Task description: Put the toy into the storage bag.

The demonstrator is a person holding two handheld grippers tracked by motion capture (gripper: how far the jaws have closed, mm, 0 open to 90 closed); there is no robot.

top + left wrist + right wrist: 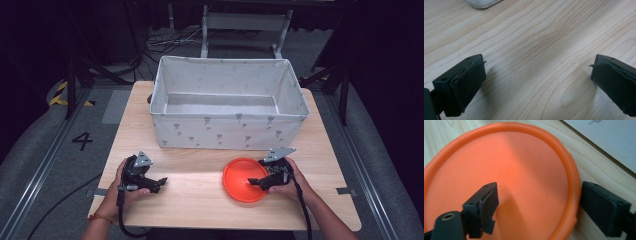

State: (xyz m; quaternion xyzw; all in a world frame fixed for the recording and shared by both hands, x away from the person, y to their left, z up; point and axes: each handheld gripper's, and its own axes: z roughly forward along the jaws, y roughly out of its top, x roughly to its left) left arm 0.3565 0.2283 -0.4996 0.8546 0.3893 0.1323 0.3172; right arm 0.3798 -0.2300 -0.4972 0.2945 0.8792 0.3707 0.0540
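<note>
My right tool (pixel 539 202) is straddling the orange disc's (pixel 506 175) rim, jaws wide. My left tool (pixel 536 82) is hovering wide over the surface (pixel 536 37).

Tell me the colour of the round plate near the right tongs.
Plain orange plate, clearest in the right gripper view.

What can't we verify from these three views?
- Right claw jaws straddle the orange disc rim; whether either pad touches it is unclear in the right gripper view.
- Fabric bin floor: its near wall hides the front strip in the high view.
- Grey object: cut off by the top edge, left gripper view.
</note>
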